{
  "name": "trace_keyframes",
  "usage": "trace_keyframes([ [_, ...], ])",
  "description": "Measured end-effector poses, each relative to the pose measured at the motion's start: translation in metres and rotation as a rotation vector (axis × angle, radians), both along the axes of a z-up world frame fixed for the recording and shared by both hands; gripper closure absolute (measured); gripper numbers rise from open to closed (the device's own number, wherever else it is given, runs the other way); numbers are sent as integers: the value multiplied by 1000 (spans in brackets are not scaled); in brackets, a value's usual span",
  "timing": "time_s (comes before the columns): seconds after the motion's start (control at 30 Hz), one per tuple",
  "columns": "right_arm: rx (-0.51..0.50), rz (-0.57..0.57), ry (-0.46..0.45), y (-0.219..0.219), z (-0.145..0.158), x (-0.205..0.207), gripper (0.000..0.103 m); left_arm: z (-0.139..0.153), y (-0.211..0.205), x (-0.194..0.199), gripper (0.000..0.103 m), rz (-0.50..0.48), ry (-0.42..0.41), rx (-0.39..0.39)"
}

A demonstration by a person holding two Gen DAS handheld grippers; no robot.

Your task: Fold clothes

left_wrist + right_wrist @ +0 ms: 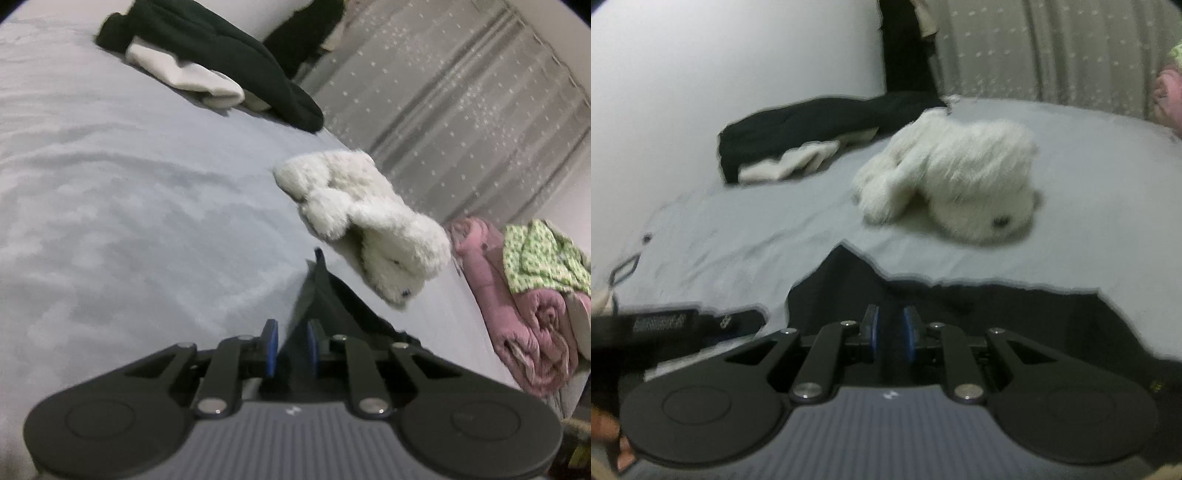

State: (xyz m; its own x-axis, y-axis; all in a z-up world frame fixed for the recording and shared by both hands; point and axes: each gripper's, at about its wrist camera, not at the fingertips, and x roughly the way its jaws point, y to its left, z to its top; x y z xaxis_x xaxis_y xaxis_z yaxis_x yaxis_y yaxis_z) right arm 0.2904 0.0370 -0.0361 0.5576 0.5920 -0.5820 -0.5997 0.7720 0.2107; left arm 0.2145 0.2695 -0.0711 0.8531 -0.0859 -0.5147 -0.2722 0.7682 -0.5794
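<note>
Left gripper (291, 345): jaws clamped on a taut fold of the dark garment (325, 295).
Right gripper (891, 334): jaws clamped on the dark garment (960, 306), whose edge peaks just ahead of them.
Garment position: spread over the near edge of the bed (129, 184).
Beyond: white plush toy (369, 218); black and white clothes (221, 66).

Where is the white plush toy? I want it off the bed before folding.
The white plush toy lies on the grey bed sheet, just beyond the dark garment, with the black-and-white clothes pile behind it to the left.
</note>
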Motion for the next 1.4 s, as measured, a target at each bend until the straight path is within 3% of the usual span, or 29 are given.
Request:
trace_keyframes([
  [0.17,-31,127,81,19,-21,-15,82,-3,-11,8,87,-56,47,49],
  [0.27,-1,167,91,16,-13,-17,82,-1,-14,7,87,-44,57,90],
  [0.4,-48,57,-35,5,6,-5,80,5,-15,2,87,-11,23,135],
  [0.47,-99,-15,-102,0,12,9,64,7,-13,-1,87,-18,-19,109],
  [0.53,-134,-60,-140,-6,16,27,62,7,-13,-1,87,-36,-42,95],
  [0.7,-192,-107,-111,-23,12,75,62,-1,-19,5,87,-73,-23,98],
  [0.8,-195,-69,-66,-31,5,92,62,-7,-23,9,87,-70,9,128],
  [1.0,-241,50,-52,-29,-6,88,62,-7,-28,9,87,-68,20,171],
  [1.13,-282,68,-50,-22,-16,91,62,-7,-28,8,87,-67,20,173],
  [1.2,-293,67,-55,-19,-22,92,65,-7,-29,9,87,-68,21,179],
  [1.3,-282,62,-73,-18,-24,89,86,-8,-29,9,87,-68,22,182],
  [1.4,-283,62,-90,-17,-24,85,93,-8,-28,9,87,-67,21,177],
])
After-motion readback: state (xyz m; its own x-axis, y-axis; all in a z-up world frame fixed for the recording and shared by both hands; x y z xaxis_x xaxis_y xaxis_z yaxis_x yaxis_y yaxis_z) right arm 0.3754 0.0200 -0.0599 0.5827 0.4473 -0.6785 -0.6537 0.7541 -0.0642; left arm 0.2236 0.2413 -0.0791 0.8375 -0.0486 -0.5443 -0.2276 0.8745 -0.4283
